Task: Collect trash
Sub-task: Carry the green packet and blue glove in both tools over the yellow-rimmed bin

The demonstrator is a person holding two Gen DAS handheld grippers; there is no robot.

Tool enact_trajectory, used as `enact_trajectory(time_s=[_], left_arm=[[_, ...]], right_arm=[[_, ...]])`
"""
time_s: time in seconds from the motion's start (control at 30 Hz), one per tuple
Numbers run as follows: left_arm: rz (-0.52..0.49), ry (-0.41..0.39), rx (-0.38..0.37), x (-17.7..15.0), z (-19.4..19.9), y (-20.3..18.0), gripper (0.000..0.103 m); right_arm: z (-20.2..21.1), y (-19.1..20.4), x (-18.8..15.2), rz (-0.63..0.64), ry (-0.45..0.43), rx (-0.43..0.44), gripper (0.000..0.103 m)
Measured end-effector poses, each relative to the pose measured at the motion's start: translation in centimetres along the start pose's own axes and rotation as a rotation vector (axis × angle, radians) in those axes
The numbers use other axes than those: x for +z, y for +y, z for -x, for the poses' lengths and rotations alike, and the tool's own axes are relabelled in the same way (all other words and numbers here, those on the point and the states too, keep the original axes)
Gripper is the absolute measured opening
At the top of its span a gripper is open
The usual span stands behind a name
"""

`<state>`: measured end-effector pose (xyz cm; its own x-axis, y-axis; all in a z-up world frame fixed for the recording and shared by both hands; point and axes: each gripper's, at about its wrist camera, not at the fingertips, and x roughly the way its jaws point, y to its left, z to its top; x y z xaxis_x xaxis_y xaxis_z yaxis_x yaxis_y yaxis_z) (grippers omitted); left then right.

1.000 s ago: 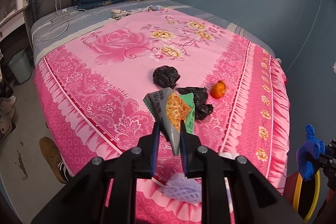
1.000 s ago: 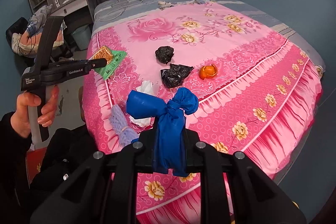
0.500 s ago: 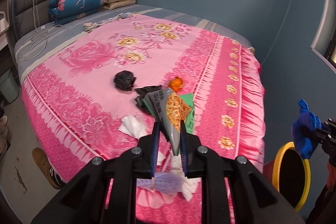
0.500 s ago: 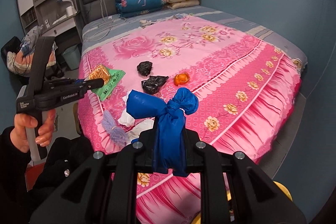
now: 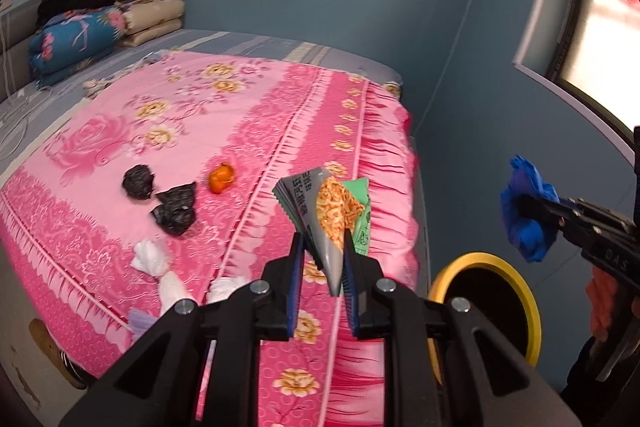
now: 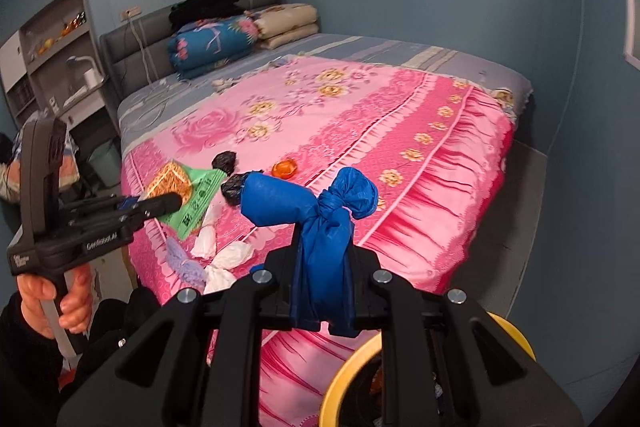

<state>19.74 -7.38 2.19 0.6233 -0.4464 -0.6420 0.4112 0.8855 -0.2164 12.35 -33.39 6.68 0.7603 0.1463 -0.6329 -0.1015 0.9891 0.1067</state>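
Blue knotted bag (image 6: 316, 211), soft and probably light, pinched below its knot by the right gripper (image 6: 322, 291) above the yellow-rimmed bin (image 6: 348, 367); left gripper (image 5: 320, 271) clamps crinkly snack wrappers (image 5: 328, 203)

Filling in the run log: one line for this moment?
left gripper: shut on snack wrapper | right gripper: shut on blue bag | yellow-rimmed bin: below, nothing dropped yet
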Motion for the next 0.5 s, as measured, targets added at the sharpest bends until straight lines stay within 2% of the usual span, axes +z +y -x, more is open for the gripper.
enact_trajectory(time_s=[0.23, 0.5], left_arm=[[-0.061, 0.031, -0.091, -0.3, -0.7, -4.9, 0.017], [-0.148, 0.065, -0.156, -1.3, -1.3, -10.3, 0.017]], right_arm=[[3.7, -3.7, -0.7, -0.088, -0.045, -0.067, 0.016], [6.2, -7.0, -1.8, -0.169, -0.061, -0.138, 0.016]])
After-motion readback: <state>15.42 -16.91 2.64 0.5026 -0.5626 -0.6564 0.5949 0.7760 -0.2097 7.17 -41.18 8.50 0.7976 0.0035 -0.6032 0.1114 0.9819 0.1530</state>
